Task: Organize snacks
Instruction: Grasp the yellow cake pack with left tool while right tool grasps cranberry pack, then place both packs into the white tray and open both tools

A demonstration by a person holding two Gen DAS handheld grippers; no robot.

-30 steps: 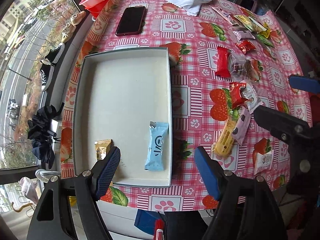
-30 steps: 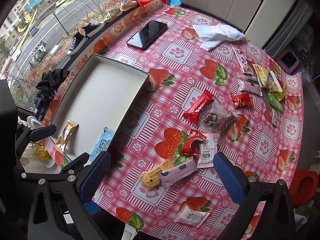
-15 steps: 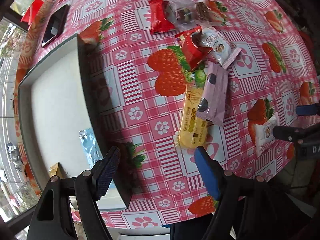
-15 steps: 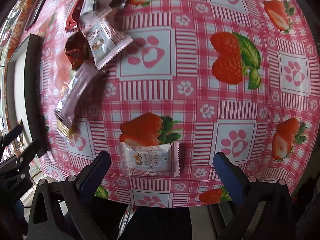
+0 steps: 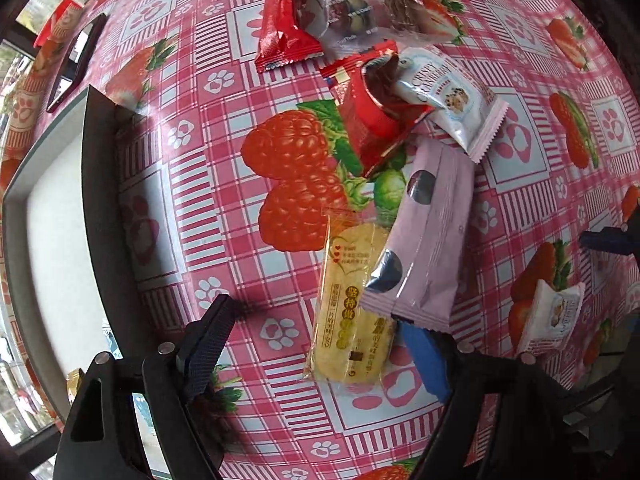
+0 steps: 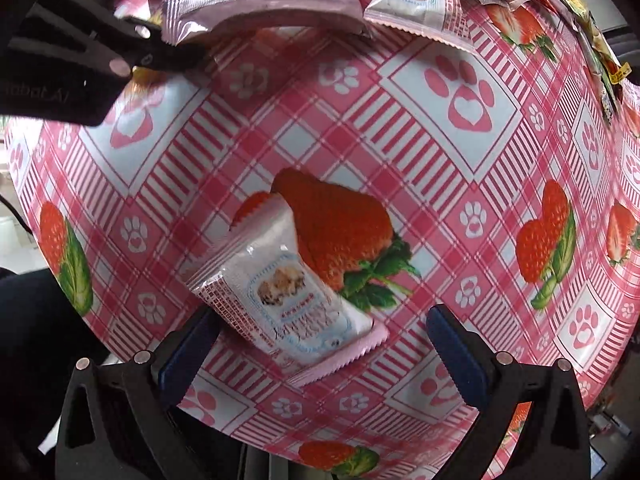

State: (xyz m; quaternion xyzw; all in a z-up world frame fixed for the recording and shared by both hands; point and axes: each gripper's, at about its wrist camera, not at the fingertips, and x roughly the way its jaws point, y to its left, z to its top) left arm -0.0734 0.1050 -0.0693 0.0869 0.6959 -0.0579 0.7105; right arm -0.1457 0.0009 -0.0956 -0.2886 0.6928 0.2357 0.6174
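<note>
1. Both grippers have dropped much closer to the tablecloth (image 5: pixel 208 184) since a second ago, when they looked over the whole table and tray.
2. Left gripper (image 5: pixel 316 350) is spread wide, its fingers either side of the yellow pack (image 5: pixel 348 316), holding nothing.
3. Overlapping the yellow pack's right edge is a lilac pack (image 5: pixel 428 240), whose lower end lies over the right finger (image 5: pixel 424 360).
4. Beyond them lie a torn red wrapper (image 5: pixel 368 124), a white cranberry pack (image 5: pixel 448 100), a red pack (image 5: pixel 284 28) and a clear bag (image 5: pixel 360 16), crowded together.
5. At left the tray (image 5: pixel 96 184) shows its dark wall; a phone (image 5: pixel 76 64) lies past it.
6. Right gripper (image 6: pixel 324 350) is also spread and empty, straddling a small white pack (image 6: pixel 284 292) that lies tilted on a printed strawberry.
7. That pack's left corner is just beside the left finger (image 6: pixel 188 348); the right finger is apart from it.
8. From the right wrist view, the left gripper's black body (image 6: pixel 72 52) sits at upper left, against the lilac pack (image 6: pixel 264 4).
</note>
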